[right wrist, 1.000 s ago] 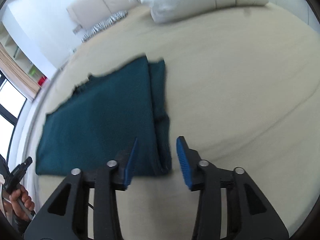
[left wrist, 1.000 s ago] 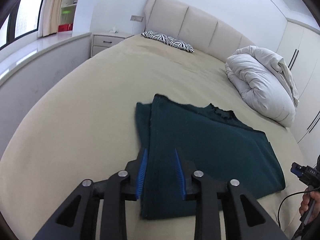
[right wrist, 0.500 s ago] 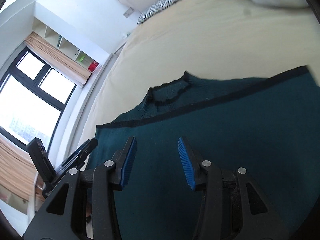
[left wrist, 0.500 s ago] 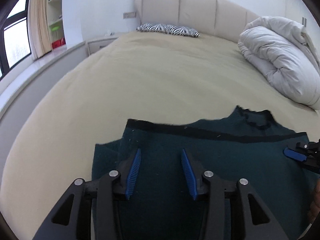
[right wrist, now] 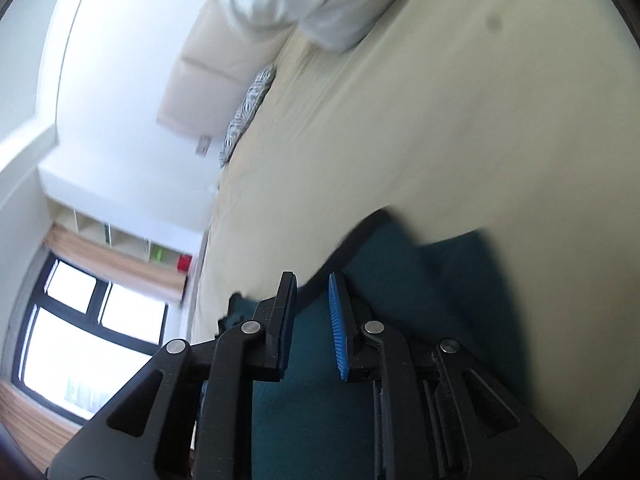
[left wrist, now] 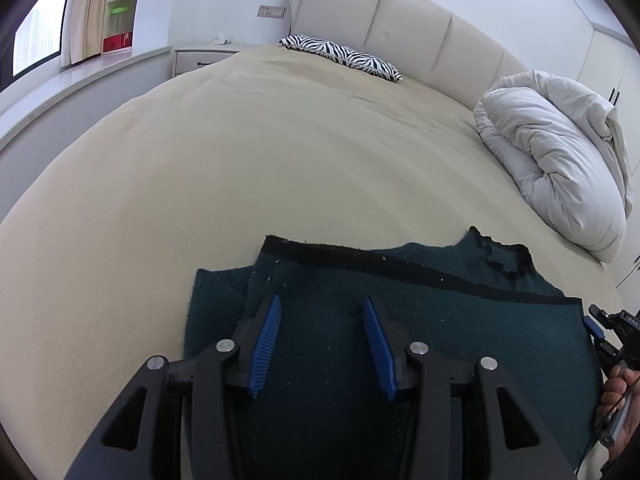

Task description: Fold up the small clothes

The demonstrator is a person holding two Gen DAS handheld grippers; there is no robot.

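A dark teal knitted garment [left wrist: 440, 320] lies flat on the beige bed, folded lengthwise, with a black-trimmed edge and its collar at the far right. My left gripper [left wrist: 321, 300] hovers low over the garment's left part, open, with nothing pinched between its blue pads. My right gripper [right wrist: 312, 278] is rolled sideways over the garment [right wrist: 440, 300] near its black-trimmed edge. Its jaws are closing to a narrow gap; cloth shows behind the gap but the pads do not press on it. In the left wrist view the right gripper [left wrist: 596, 330] sits at the garment's right edge.
The beige bed sheet [left wrist: 280, 140] stretches far ahead. A bundled white duvet [left wrist: 560, 160] lies at the right, a zebra-print pillow [left wrist: 344, 56] by the headboard. A nightstand [left wrist: 200, 60] and a window ledge stand to the left. A hand [left wrist: 616, 396] holds the right gripper.
Both grippers moved in over the garment from its near side. The right gripper rolled sideways and its jaws narrowed. The left gripper's jaws stand slightly wider than a second ago.
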